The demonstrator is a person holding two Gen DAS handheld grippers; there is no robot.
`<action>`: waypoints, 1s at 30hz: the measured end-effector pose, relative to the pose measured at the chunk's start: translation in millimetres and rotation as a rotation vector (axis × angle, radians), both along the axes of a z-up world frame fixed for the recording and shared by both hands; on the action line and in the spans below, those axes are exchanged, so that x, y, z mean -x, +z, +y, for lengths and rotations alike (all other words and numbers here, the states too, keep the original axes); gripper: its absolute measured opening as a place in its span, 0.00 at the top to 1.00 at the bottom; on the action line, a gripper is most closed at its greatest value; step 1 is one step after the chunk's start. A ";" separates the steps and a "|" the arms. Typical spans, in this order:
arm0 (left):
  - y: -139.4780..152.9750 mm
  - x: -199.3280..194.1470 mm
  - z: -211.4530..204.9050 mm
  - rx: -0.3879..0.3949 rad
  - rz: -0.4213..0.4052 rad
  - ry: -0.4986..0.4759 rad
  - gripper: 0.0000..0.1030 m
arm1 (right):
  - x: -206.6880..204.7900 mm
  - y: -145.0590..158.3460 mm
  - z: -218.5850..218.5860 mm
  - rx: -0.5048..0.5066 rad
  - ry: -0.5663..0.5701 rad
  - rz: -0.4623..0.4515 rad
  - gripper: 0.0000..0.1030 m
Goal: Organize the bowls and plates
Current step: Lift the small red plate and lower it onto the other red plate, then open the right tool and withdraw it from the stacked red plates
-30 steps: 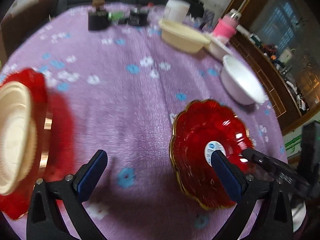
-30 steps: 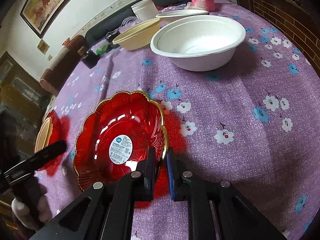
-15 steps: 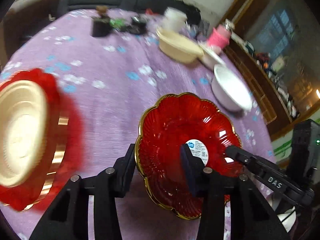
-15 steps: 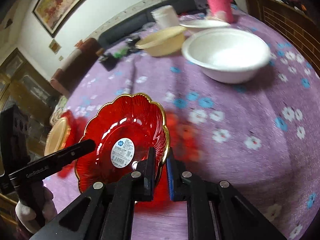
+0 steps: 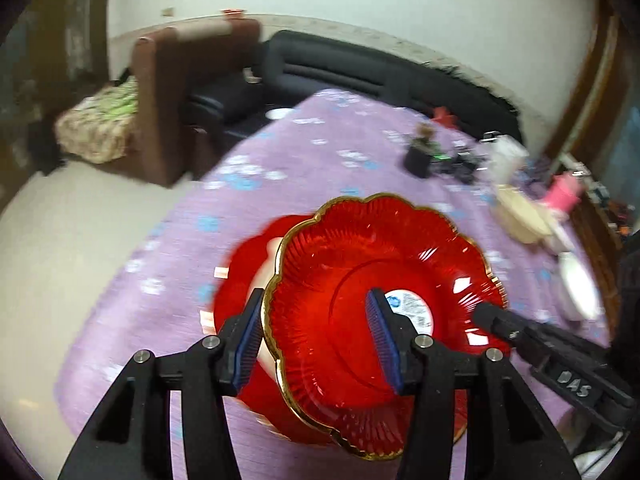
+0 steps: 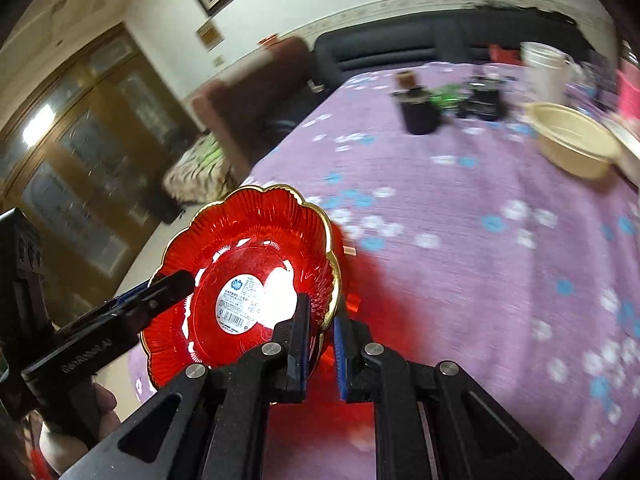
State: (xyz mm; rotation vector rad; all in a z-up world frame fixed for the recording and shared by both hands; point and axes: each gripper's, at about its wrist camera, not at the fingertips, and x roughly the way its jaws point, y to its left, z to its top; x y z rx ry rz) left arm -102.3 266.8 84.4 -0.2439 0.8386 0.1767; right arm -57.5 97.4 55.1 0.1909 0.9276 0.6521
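The red plate (image 5: 384, 312) hangs in the air between the two grippers, tilted, and straight below and a little beyond it on the surface (image 6: 460, 216) lies the second red plate (image 5: 244, 264) with a cream dish (image 5: 270, 258) in it; that drop onto the stack is what the next move looks to turn on. The right gripper (image 6: 320, 344) is pinched tight on the plate's gold rim at its near right edge. The left gripper (image 5: 316, 340) straddles the opposite rim with one finger inside the bowl of the plate and one outside; its jaws are opening, the rim between them, and the pads do not look pressed on it. So the right hand carries it. Counted: two red plates, one cream dish on the lower one, one cream bowl (image 6: 572, 144) and one white bowl (image 5: 576, 284) far off to the right, blurred.
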 end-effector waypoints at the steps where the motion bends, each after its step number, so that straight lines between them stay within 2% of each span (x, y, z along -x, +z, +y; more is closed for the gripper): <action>1: -3.9 -2.5 5.3 -0.015 0.014 0.012 0.53 | -4.0 -2.6 12.4 0.011 0.012 0.001 0.88; 6: -17.3 -8.8 17.5 -0.079 0.042 0.018 0.53 | -12.3 -12.3 39.6 0.071 0.020 -0.014 0.88; 10: -15.7 -7.9 13.1 -0.111 0.025 0.007 0.47 | -15.2 -15.0 42.7 0.131 -0.003 -0.041 0.88; 11: -15.3 -7.1 12.8 -0.108 0.021 0.004 0.43 | -16.4 -15.7 41.5 0.137 -0.010 -0.039 0.88; 15: -14.1 0.2 19.5 -0.071 0.010 0.014 0.40 | -16.6 -16.1 39.5 0.145 -0.034 -0.065 0.88; 18: -10.3 9.7 26.9 -0.027 -0.003 0.025 0.38 | -14.2 -18.5 42.6 0.170 -0.043 -0.088 0.84; 21: -4.4 21.4 33.3 0.010 -0.030 0.040 0.34 | -12.1 -21.1 46.7 0.195 -0.044 -0.109 0.65; 23: 0.2 29.1 36.9 0.029 -0.049 0.054 0.33 | -9.3 -20.2 47.9 0.210 -0.050 -0.138 0.47; 25: 5.1 36.1 39.7 0.047 -0.067 0.064 0.32 | -5.3 -17.4 48.0 0.228 -0.059 -0.178 0.38; 30: 18.6 48.1 37.3 0.060 -0.114 0.067 0.31 | 1.4 -6.9 32.9 0.177 -0.078 -0.210 0.37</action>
